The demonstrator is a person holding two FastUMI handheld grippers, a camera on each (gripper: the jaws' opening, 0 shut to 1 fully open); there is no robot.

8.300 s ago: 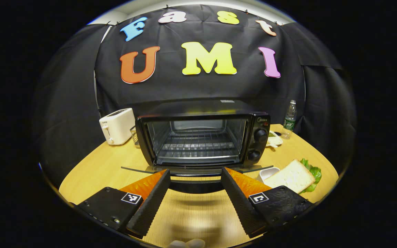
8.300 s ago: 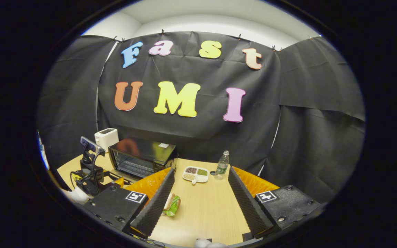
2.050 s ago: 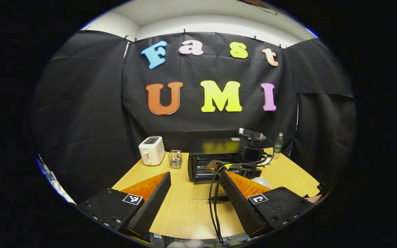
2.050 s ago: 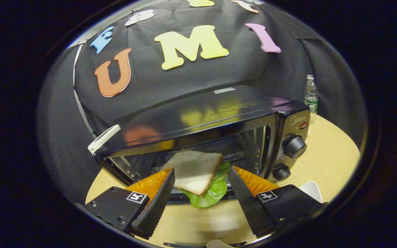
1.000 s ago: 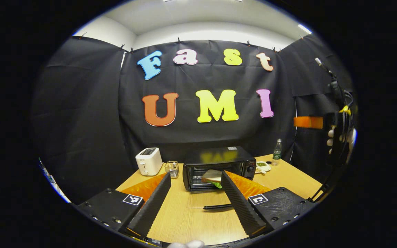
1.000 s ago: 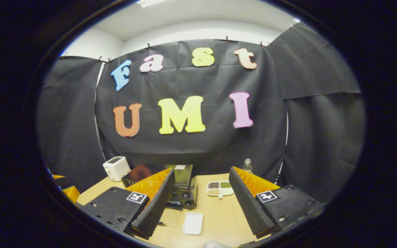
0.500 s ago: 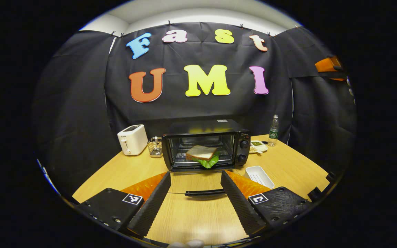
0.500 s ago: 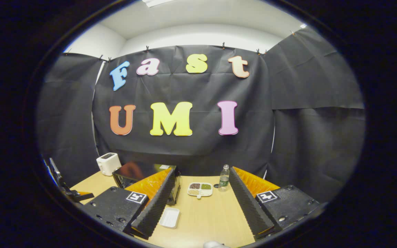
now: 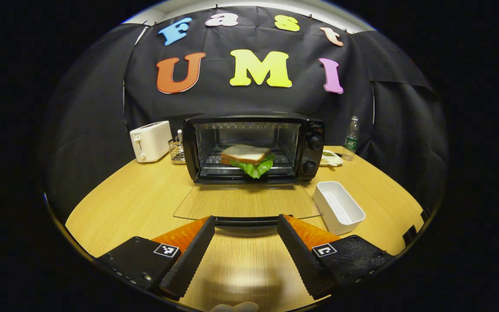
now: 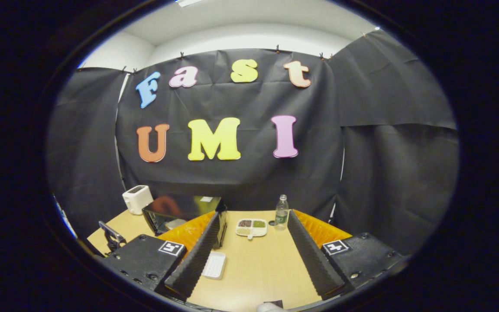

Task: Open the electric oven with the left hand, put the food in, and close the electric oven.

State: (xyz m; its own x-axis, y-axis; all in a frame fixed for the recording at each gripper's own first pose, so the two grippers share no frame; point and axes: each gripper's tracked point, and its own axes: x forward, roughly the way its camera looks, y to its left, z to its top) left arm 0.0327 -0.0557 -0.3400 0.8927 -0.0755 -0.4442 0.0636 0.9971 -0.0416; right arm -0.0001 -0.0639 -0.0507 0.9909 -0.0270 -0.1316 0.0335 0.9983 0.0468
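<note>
The black electric oven (image 9: 253, 148) stands open at the back of the wooden table, its glass door (image 9: 247, 202) lying flat toward me. A sandwich of white bread and green lettuce (image 9: 247, 159) rests on the oven's rack. My left gripper (image 9: 244, 247) is open, low over the table, its fingertips just in front of the door's black handle (image 9: 246, 222) without touching it. My right gripper (image 10: 251, 251) is open and empty, held higher up to the right of the oven (image 10: 183, 212).
A white toaster (image 9: 150, 140) and a wire holder (image 9: 177, 148) sit left of the oven. An empty white tray (image 9: 338, 207) lies right of the door. A divided dish (image 9: 330, 158) and a water bottle (image 9: 351, 138) stand behind it.
The left gripper has dropped and moved in toward the open door's handle. The right gripper, which let go of the sandwich in the oven, has drawn back and stays high.
</note>
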